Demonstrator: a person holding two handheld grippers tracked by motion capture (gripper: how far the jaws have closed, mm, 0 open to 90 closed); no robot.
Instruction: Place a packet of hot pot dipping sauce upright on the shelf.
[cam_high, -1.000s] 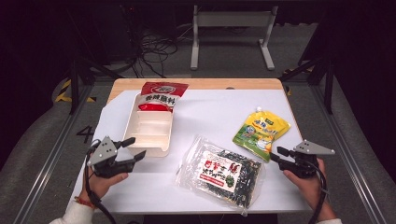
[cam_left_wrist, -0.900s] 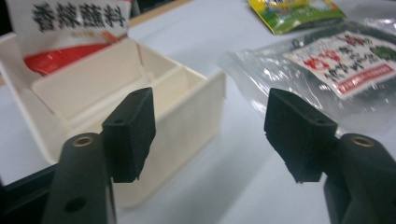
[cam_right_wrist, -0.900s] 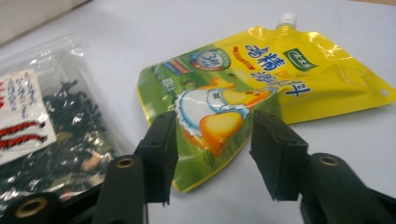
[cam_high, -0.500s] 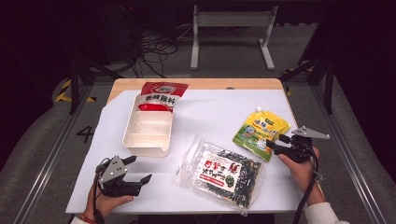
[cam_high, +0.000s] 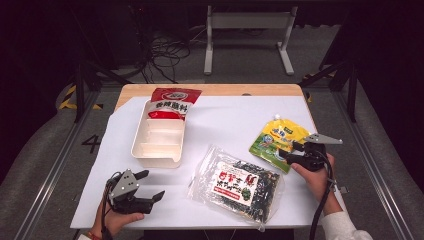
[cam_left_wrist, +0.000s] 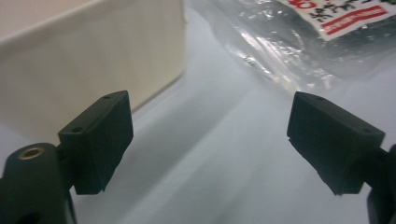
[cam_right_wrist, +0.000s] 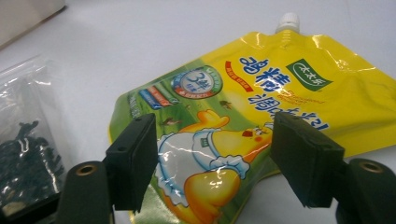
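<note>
A yellow spouted pouch (cam_high: 279, 139) with a duck print lies flat at the right of the white table cover. My right gripper (cam_high: 290, 152) hovers over its near end; in the right gripper view the jaws (cam_right_wrist: 215, 144) stand apart above the pouch (cam_right_wrist: 261, 102), not pressing it. They have just been opening. My left gripper (cam_high: 151, 185) sits low near the front left edge. Its jaws (cam_left_wrist: 208, 130) have just been opening and hold only bare cover between them. A clear bag of dark seaweed (cam_high: 240, 182) lies between the two hands.
A white compartment tray (cam_high: 141, 131) stands at the left, close ahead of the left gripper (cam_left_wrist: 88, 60). A red packet (cam_high: 172, 97) leans into its far end. The seaweed bag's edge (cam_left_wrist: 280, 51) lies ahead to the right of the left jaws.
The left hand has dropped toward the table's near edge and its jaws stand wider. The right hand has moved left and away from the person, onto the yellow pouch.
</note>
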